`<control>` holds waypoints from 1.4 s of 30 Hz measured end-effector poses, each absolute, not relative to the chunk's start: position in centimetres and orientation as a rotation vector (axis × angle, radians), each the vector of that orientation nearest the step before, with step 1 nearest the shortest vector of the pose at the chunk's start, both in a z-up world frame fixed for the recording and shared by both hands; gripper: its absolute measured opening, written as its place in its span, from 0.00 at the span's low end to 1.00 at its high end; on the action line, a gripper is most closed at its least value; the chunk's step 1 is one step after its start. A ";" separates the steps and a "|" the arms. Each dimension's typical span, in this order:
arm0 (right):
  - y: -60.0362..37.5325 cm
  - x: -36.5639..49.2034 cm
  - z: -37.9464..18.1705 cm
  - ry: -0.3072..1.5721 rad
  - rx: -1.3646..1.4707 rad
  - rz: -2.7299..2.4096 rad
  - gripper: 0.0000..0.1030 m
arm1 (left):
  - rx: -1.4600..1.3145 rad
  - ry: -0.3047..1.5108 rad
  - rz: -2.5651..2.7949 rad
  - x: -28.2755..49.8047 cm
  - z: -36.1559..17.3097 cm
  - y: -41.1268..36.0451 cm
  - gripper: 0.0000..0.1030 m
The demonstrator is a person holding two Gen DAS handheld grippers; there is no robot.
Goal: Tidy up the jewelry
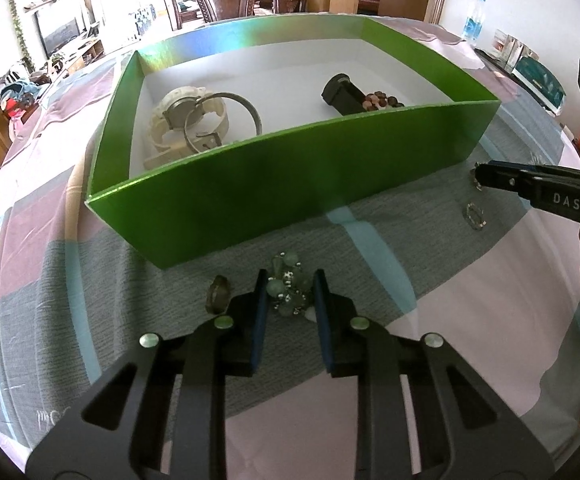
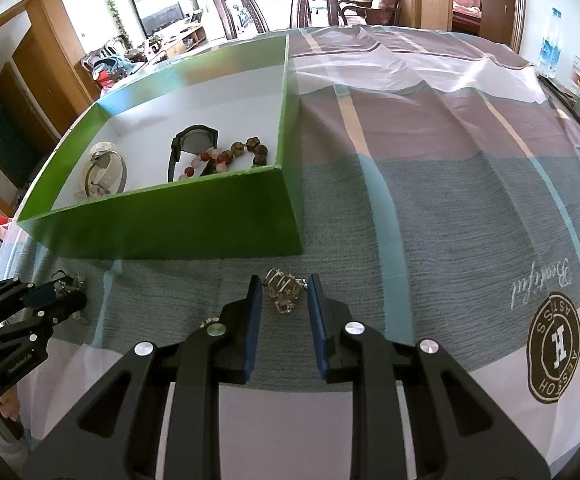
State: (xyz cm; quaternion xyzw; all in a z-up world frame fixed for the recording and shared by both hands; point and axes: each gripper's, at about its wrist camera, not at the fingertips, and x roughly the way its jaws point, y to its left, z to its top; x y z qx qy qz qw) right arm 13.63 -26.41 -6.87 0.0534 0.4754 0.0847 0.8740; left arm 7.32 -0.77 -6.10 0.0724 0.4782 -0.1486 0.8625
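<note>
- The left gripper is seen clenched on a green bead bracelet that rests on the tablecloth, just before the green box.
- The right gripper brackets a wire-wrapped bead piece; the pads appear to touch it, though contact cannot be confirmed.
- Both pieces are judged light, loose and slippery; a hold across the bunched middle is advised.
- A small ring is left on the cloth; a flat pinch is needed.
- A white watch is already boxed.
</note>
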 end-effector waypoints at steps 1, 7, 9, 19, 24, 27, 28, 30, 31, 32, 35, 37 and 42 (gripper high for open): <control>-26.4 13.6 -6.9 0.993 0.110 0.177 0.23 | 0.151 1.003 -0.310 7.3 -6.1 -0.7 0.21; -26.4 13.6 -6.9 0.994 0.109 0.177 0.23 | 0.150 1.004 -0.309 7.3 -6.1 -0.7 0.21; -26.4 13.6 -6.9 0.994 0.110 0.177 0.23 | 0.150 1.004 -0.308 7.3 -6.1 -0.7 0.21; -26.2 13.6 -7.1 1.004 0.101 0.180 0.23 | 0.151 1.004 -0.308 7.3 -6.1 -0.7 0.21; -26.1 13.6 -7.3 1.010 0.095 0.180 0.23 | 0.152 1.004 -0.309 7.3 -6.1 -0.7 0.22; -26.1 13.7 -7.4 1.016 0.092 0.180 0.23 | 0.157 1.002 -0.311 7.2 -6.2 -0.7 0.22; -26.0 13.7 -7.4 1.017 0.091 0.180 0.23 | 0.159 1.001 -0.310 7.2 -6.2 -0.7 0.22; -25.9 13.7 -7.4 1.015 0.086 0.179 0.23 | 0.159 1.000 -0.309 7.2 -6.3 -0.7 0.22; -25.9 13.7 -7.4 1.015 0.084 0.179 0.23 | 0.159 1.000 -0.309 7.2 -6.3 -0.7 0.22; -25.9 13.7 -7.4 1.015 0.084 0.178 0.23 | 0.160 1.000 -0.309 7.2 -6.3 -0.7 0.22; -25.8 13.7 -7.4 1.016 0.085 0.179 0.23 | 0.156 1.001 -0.309 7.2 -6.3 -0.7 0.22; -25.8 13.7 -7.5 1.016 0.086 0.179 0.23 | 0.155 1.000 -0.308 7.2 -6.3 -0.7 0.22; -25.8 13.7 -7.5 1.016 0.086 0.179 0.23 | 0.153 1.000 -0.309 7.2 -6.3 -0.7 0.22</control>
